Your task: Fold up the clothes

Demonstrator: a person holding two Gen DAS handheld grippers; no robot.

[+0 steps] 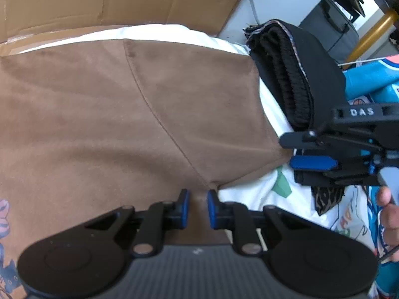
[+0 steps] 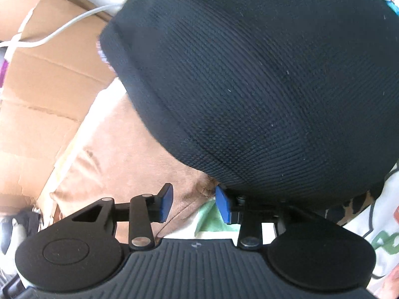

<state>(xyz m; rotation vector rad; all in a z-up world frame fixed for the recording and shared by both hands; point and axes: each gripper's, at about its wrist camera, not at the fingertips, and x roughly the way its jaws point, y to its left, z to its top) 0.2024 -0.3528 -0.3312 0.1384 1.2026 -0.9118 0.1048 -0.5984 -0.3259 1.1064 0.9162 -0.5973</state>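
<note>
A brown suede-like garment (image 1: 124,114) lies spread flat on a white printed sheet (image 1: 286,199). My left gripper (image 1: 197,209) sits at its near edge, its blue pads nearly closed on a fold of the brown cloth. My right gripper (image 1: 294,149) is at the garment's right corner; in the right wrist view its pads (image 2: 192,204) stand apart over that brown corner (image 2: 139,174). A folded black knit garment (image 1: 294,82) lies beside it and fills the right wrist view (image 2: 261,87).
Flattened cardboard (image 1: 99,0) stands behind the garment. A white cable (image 2: 62,30) runs across it. A turquoise printed cloth (image 1: 374,79) lies at the right, with dark furniture (image 1: 331,22) beyond.
</note>
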